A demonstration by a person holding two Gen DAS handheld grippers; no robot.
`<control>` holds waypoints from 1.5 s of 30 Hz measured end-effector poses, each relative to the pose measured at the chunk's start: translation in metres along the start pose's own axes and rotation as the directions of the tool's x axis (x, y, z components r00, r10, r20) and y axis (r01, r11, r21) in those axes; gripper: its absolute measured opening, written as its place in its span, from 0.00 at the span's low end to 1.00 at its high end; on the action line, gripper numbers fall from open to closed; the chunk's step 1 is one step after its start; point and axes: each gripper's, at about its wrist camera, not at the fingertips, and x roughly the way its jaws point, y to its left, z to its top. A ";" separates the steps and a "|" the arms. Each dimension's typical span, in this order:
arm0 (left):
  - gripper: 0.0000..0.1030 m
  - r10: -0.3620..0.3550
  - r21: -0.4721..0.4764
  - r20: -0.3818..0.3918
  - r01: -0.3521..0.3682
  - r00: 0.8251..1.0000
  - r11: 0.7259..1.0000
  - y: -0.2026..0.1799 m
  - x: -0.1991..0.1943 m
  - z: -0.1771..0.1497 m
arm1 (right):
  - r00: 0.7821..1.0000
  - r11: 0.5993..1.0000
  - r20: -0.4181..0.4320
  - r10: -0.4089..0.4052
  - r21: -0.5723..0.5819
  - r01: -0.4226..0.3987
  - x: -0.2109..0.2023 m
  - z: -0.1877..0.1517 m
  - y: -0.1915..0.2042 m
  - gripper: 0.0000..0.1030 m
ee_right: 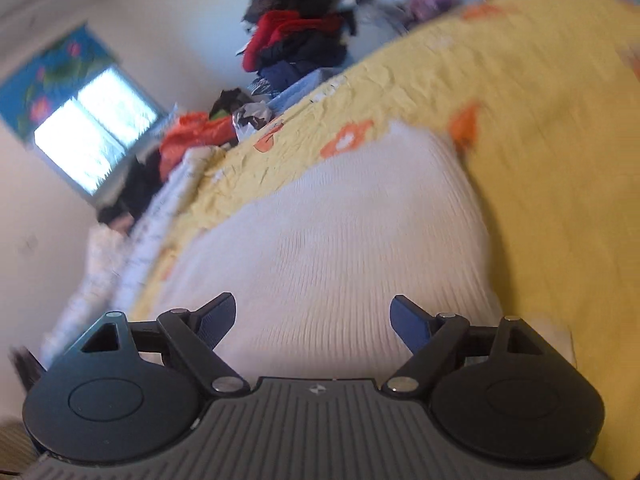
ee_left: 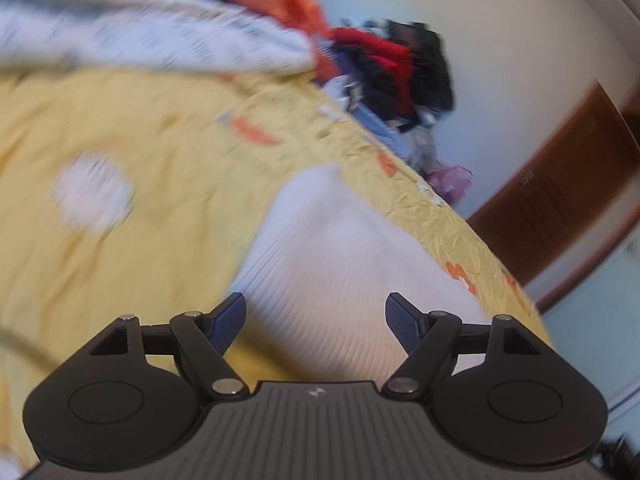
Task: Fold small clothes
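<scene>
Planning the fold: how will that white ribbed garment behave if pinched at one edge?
Probably floppy: the white ribbed garment lies limp on the yellow bedspread, so it should drape. Likely light, being thin knit. Both claws, left claw and right claw, are open.

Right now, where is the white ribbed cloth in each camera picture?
Left wrist: the white ribbed cloth lies lower centre-right on the yellow bedspread, ahead of the open left gripper.
Right wrist: it fills the centre, ahead of the open right gripper.
Shared landmark: the red garment in the clothes pile.
</scene>
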 end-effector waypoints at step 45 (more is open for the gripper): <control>0.47 0.067 -0.032 -0.032 -0.068 0.997 0.997 0.008 0.047 0.011 | 0.994 0.793 -0.079 -0.077 -0.609 0.013 0.220 0.026 0.170 0.84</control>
